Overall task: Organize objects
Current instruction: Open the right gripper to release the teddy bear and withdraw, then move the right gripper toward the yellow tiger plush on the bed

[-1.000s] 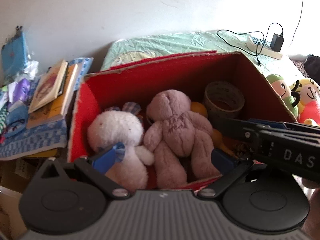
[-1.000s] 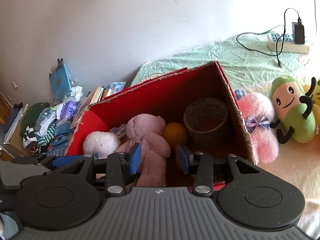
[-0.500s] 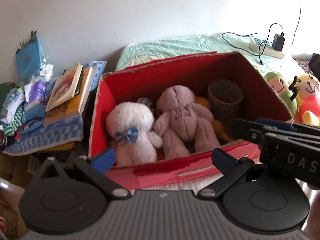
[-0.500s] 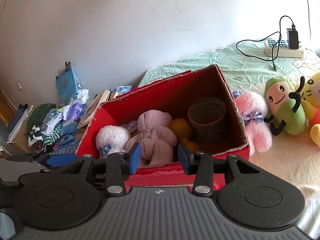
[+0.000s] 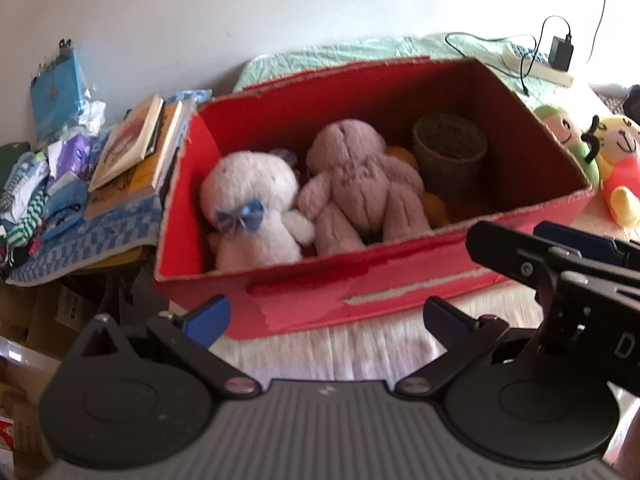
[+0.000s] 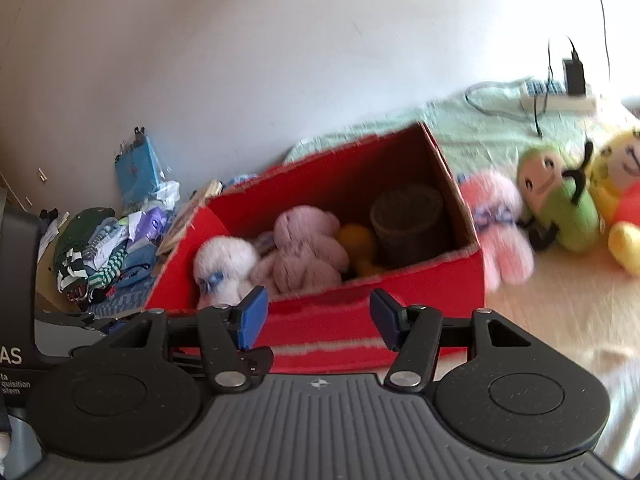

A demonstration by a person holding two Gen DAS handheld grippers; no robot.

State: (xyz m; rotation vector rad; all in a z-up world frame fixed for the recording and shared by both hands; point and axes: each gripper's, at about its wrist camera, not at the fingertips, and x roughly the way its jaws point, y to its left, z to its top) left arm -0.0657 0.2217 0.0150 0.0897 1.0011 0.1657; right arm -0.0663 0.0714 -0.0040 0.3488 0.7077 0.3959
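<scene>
Two plush toys lie inside the red box (image 5: 360, 288), whose long axis runs left to right. White plush (image 5: 250, 208) and mauve plush (image 5: 360, 184) have heads far, feet near. Left gripper (image 5: 326, 316) and right gripper (image 6: 316, 312) are both spread, empty.

bed (image 5: 360, 348) | red box (image 5: 360, 292); plush toys (image 6: 560, 204); power strip (image 5: 536, 66)

The left gripper (image 5: 326, 316) is level and points forward, its jaws spread wide with nothing between the blue pads (image 5: 208, 317). The right gripper (image 6: 316, 316) is held just to its right, its jaws also parted and empty, though less widely; its black body and blue pad reach into the left wrist view from the right edge. Neither gripper touches anything, and both hang clear of what lies ahead.
</scene>
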